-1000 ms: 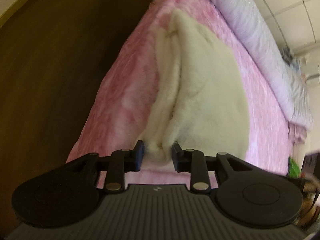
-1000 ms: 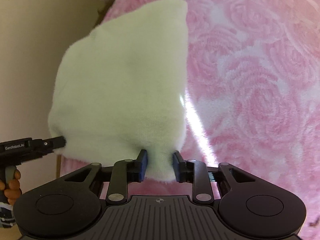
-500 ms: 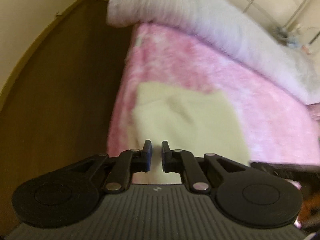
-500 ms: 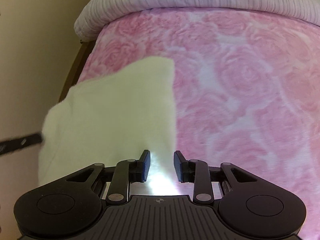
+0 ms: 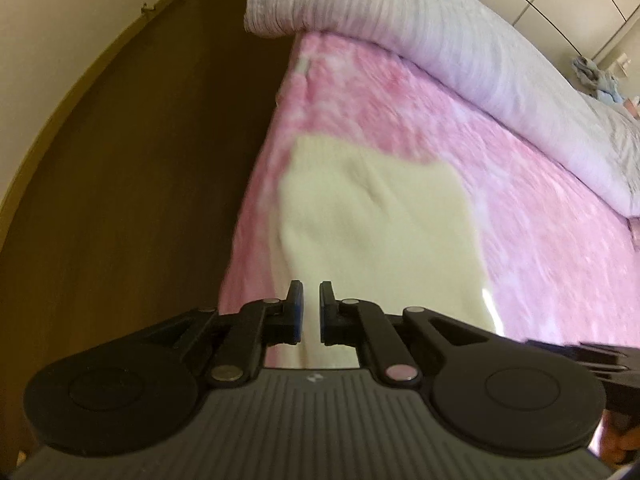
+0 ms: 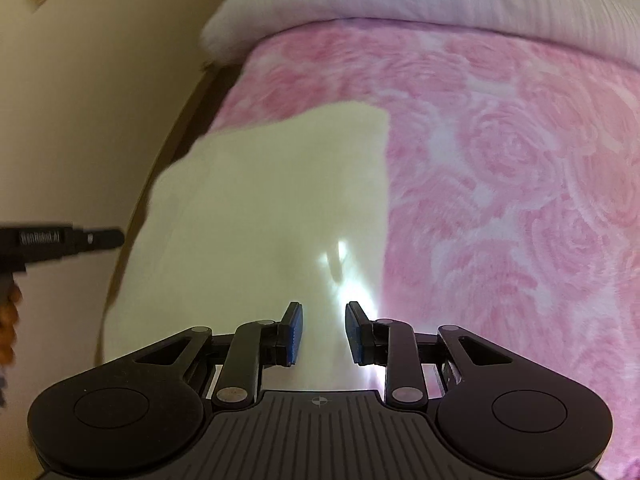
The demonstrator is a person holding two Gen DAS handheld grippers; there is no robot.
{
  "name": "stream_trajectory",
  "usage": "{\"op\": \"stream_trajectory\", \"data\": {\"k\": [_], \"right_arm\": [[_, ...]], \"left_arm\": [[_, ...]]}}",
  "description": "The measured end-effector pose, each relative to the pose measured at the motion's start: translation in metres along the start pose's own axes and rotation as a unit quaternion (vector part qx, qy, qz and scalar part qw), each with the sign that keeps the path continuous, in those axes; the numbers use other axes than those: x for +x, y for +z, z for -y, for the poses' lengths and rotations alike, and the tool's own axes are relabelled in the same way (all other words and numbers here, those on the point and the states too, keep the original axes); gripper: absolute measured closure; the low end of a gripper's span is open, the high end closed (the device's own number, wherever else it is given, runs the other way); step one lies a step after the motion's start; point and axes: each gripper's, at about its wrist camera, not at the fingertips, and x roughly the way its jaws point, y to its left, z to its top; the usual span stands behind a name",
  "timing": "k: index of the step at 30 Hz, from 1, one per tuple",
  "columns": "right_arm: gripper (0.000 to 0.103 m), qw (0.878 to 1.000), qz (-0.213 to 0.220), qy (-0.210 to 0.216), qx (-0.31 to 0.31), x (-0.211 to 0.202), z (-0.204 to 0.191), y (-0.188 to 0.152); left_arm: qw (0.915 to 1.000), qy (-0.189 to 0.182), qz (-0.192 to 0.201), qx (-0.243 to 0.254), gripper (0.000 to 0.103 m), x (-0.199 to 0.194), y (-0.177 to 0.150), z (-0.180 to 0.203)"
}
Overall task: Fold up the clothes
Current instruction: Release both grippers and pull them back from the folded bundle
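A cream fleece garment (image 5: 380,232) lies flat as a folded rectangle on the pink rose-patterned blanket (image 5: 540,220), near the bed's left edge. My left gripper (image 5: 311,312) hovers over the garment's near left part, its jaws drawn to a narrow slit with nothing in it. In the right wrist view the garment (image 6: 264,208) runs under my right gripper (image 6: 323,332), whose jaws stand partly apart above it, with no fabric bunched between them. The left gripper (image 6: 116,237) shows there just off the garment's left edge. The right gripper (image 5: 536,345) shows beside the near right corner.
A rolled lilac-grey duvet (image 5: 440,40) lies along the far side of the bed. Dark wood floor (image 5: 140,180) and a cream wall (image 6: 80,100) border the bed's left edge. A hand (image 6: 10,320) holds the left gripper. Bare pink blanket (image 6: 500,180) spreads right of the garment.
Both grippers held the garment's near edge lifted a second ago. Both have since let go, and it now lies flat. The left jaws have closed to a slit.
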Motion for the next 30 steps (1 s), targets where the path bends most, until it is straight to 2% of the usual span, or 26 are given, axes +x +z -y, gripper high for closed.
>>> {"op": "stream_trajectory", "data": {"k": [2,4,6,10,14,18,22,23,27,30], "right_arm": [[0.075,1.0,-0.003,-0.007,-0.014,-0.005,-0.008,-0.017],[0.075,1.0,-0.022,-0.011,-0.017,0.001,-0.015,-0.035],[0.075,0.999,-0.046,-0.017,-0.018,0.011,-0.023,-0.056],[0.074,0.998,-0.05,-0.027,-0.025,0.0,-0.043,-0.083],[0.074,0.997,-0.071,-0.006,-0.022,-0.035,-0.063,-0.127],[0.07,0.996,-0.087,-0.011,-0.013,-0.073,-0.082,-0.185],[0.064,0.997,-0.08,-0.017,-0.006,-0.116,-0.107,-0.239],[0.062,0.997,-0.075,-0.017,-0.006,-0.127,-0.11,-0.246],[0.049,0.998,-0.058,-0.021,-0.013,-0.158,-0.099,-0.227],[0.043,0.999,-0.045,-0.018,-0.01,-0.194,-0.116,-0.256]], "left_arm": [[0.9999,0.001,-0.009,0.004,0.099,-0.006,-0.014,0.006],[0.9999,0.012,-0.011,0.003,0.097,-0.005,-0.015,0.007],[0.9996,0.024,-0.013,0.001,0.087,-0.004,-0.016,0.007],[0.9987,0.047,-0.018,-0.002,0.088,-0.001,-0.017,0.008],[0.9969,0.077,-0.013,0.01,0.085,-0.034,-0.021,0.024],[0.9967,0.08,-0.008,0.006,0.077,-0.077,-0.038,0.047],[0.9968,0.079,-0.009,0.011,0.073,-0.113,-0.059,0.075],[0.9965,0.082,-0.01,0.014,0.073,-0.12,-0.062,0.082],[0.9947,0.1,-0.007,0.025,0.068,-0.15,-0.069,0.107],[0.9937,0.108,0.004,0.031,0.066,-0.169,-0.071,0.122]]}}
